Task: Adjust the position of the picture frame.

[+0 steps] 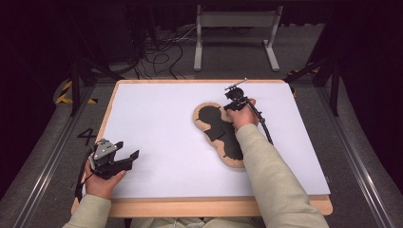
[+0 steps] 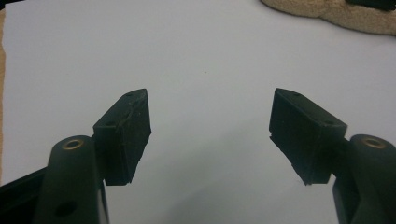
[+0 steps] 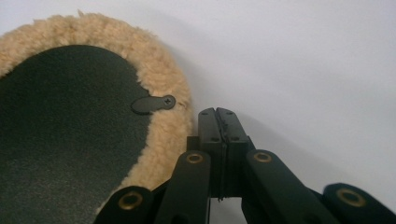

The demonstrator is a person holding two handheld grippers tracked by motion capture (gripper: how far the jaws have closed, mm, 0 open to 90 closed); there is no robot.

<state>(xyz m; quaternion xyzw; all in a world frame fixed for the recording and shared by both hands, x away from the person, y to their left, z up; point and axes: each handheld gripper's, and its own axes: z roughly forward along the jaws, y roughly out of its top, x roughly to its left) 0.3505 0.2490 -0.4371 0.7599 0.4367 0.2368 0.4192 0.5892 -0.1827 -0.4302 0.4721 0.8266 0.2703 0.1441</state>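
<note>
A fleece-edged black insole [image 1: 221,130] lies flat at the white surface's [image 1: 157,118] middle-right. The right tool [image 1: 235,105], jaws pressed together and empty, sits beside its fleece rim; the left tool [image 1: 124,156] rests spread wide, well apart. Seemingly nothing grasped yet.

Laboratory recording bay. A white work board [image 1: 157,123] with a wooden rim sits at centre, flanked at 3 and 9 o'clock by metal floor rails [image 1: 47,161]. Loose cables [image 1: 159,57] and a grey metal stand [image 1: 236,35] occupy the floor at 12 o'clock. Black curtains [image 1: 33,42] enclose the space; hazard tape [image 1: 66,95] marks the floor at 10 o'clock.
</note>
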